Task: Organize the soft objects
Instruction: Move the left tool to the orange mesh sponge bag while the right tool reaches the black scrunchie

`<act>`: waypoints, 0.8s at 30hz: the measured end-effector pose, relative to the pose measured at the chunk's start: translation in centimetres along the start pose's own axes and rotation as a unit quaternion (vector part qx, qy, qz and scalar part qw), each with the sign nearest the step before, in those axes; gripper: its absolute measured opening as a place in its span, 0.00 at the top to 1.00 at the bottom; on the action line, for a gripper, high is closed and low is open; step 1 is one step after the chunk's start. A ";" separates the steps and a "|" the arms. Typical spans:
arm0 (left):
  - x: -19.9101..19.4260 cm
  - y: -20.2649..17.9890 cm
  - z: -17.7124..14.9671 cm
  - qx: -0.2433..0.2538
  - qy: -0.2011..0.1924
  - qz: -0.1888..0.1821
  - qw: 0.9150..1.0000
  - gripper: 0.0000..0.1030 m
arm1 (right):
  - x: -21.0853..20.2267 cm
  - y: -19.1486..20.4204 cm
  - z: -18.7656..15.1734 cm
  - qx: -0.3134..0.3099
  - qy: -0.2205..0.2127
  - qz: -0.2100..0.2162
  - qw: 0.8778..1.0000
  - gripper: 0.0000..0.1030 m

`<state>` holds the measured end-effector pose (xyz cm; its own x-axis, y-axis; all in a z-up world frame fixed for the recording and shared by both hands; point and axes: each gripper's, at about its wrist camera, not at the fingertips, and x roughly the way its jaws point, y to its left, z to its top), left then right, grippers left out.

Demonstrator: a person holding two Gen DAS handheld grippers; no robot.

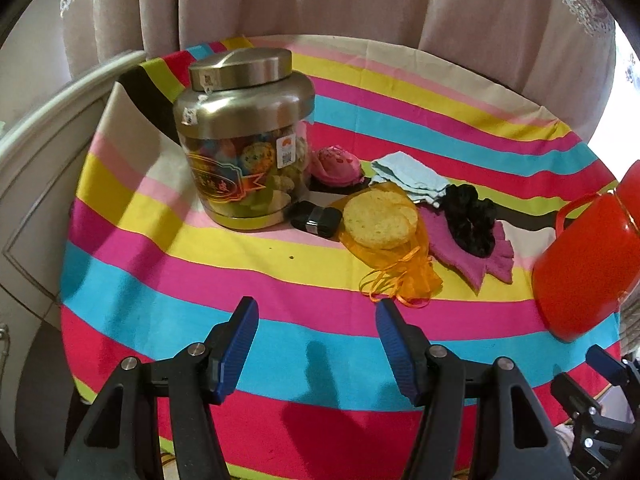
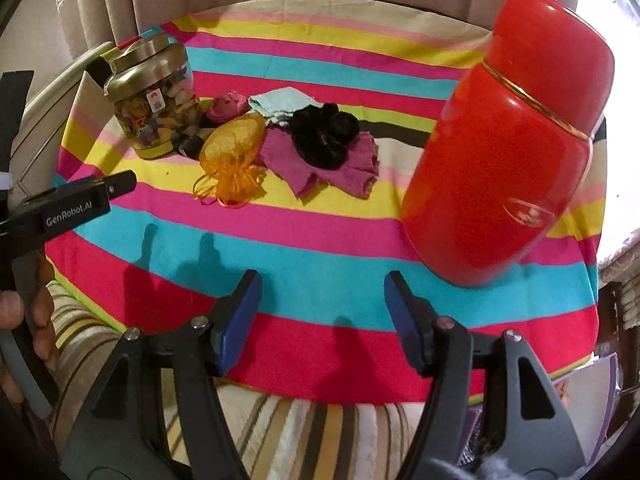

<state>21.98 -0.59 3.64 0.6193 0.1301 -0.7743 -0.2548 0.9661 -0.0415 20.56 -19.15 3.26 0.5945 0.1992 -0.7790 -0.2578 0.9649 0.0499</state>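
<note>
On the striped cloth lie an orange mesh pouch (image 1: 384,232) (image 2: 232,152) with round sponges inside, a magenta cloth (image 1: 468,248) (image 2: 320,164) under a black scrunchie (image 1: 472,216) (image 2: 324,136), a folded pale blue cloth (image 1: 404,176) (image 2: 284,102) and a pink padded piece (image 1: 336,164) (image 2: 226,108). My left gripper (image 1: 316,312) hovers open over the near stripes, just short of the pouch, nothing between its blue pads. My right gripper (image 2: 322,286) is open too, over the front of the table, empty.
A steel-lidded jar of sweets (image 1: 244,140) (image 2: 154,96) stands at the left with a small black box (image 1: 316,220) beside it. A tall red canister (image 2: 508,140) (image 1: 588,264) stands close on the right. Curtains hang behind the round table (image 1: 120,280). A hand (image 2: 24,312) holds the left tool.
</note>
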 end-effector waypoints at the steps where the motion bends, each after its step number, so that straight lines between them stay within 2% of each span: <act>1: 0.2 0.1 0.2 -0.004 0.002 -0.012 1.000 0.39 | 0.1 0.1 0.2 0.000 -0.002 0.000 1.000 0.35; 2: 0.8 0.3 0.5 -0.012 0.012 -0.039 0.999 0.38 | 0.3 0.2 0.5 0.001 -0.005 0.002 1.000 0.35; 5: 2.2 0.5 1.4 -0.032 0.030 -0.090 0.995 0.37 | 0.7 0.4 1.5 0.003 -0.014 0.004 1.000 0.35; 10: 4.4 -0.7 2.9 -0.034 0.048 -0.136 0.989 0.32 | 1.7 0.8 3.1 0.003 -0.025 0.011 1.000 0.31; 14: 7.8 -1.3 4.1 -0.063 0.074 -0.150 0.984 0.30 | 2.8 0.8 4.6 0.011 -0.029 0.017 0.999 0.29; 18: 10.2 -1.6 4.9 -0.074 0.078 -0.145 0.984 0.19 | 4.2 0.6 5.9 0.025 -0.026 0.019 0.999 0.26; 22: 13.1 -1.7 5.3 -0.106 0.106 -0.141 0.979 0.18 | 5.4 0.3 7.2 0.035 -0.027 0.015 0.999 0.25; 24: 13.3 -2.2 5.6 -0.096 0.097 -0.128 0.982 0.18 | 6.2 0.3 8.0 0.037 -0.027 0.009 0.999 0.23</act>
<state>34.94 0.26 -3.02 0.5321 -0.1746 -0.8285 -0.2566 0.8993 -0.3543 30.26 -16.26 3.40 0.6311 0.2246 -0.7424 -0.2139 0.9704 0.1118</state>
